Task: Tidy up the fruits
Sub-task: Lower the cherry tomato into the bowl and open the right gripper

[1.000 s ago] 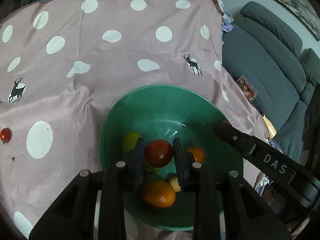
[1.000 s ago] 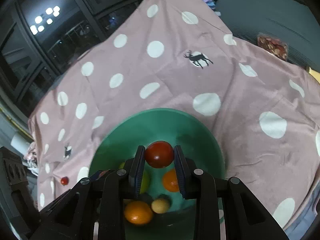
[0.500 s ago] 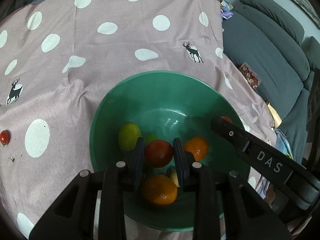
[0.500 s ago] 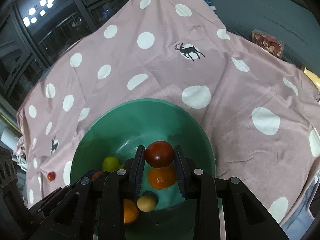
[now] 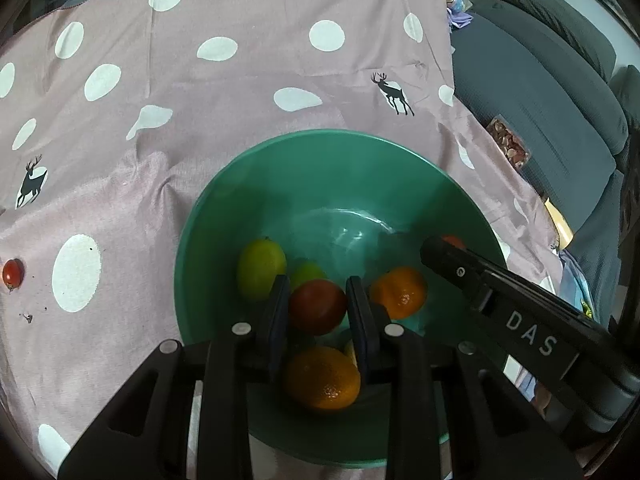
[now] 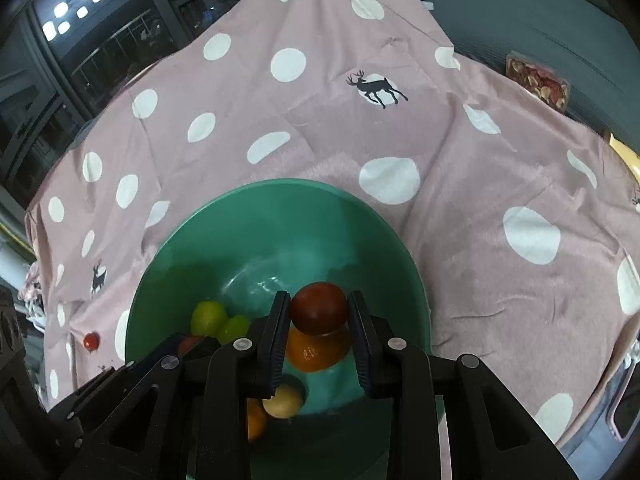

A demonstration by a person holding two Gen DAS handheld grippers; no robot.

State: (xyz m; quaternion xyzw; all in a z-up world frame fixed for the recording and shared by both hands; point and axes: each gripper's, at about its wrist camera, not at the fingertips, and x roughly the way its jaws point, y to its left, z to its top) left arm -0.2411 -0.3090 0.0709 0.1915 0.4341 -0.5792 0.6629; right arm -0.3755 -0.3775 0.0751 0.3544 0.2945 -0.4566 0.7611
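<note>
A green bowl (image 5: pixel 208 216) (image 6: pixel 248 216) sits on a pink polka-dot cloth. It holds two oranges (image 5: pixel 322 378) (image 5: pixel 400 292), a lime (image 5: pixel 260 268) and a small yellow fruit (image 6: pixel 284 400). My left gripper (image 5: pixel 318 308) is shut on a dark red tomato (image 5: pixel 318 306), held low inside the bowl. My right gripper (image 6: pixel 318 312) is shut on another dark red tomato (image 6: pixel 319 307), over the bowl above an orange (image 6: pixel 316 350). The right gripper also shows in the left wrist view (image 5: pixel 444 252), reaching in from the right.
A small red cherry tomato (image 5: pixel 12 274) (image 6: pixel 91 341) lies on the cloth left of the bowl. A grey sofa (image 5: pixel 560 92) stands to the right, with a snack packet (image 5: pixel 508 146) on it. Dark windows (image 6: pixel 80 40) are behind the table.
Both grippers have moved down and forward into the bowl with their tomatoes still held; the bowl now fills more of each view.
</note>
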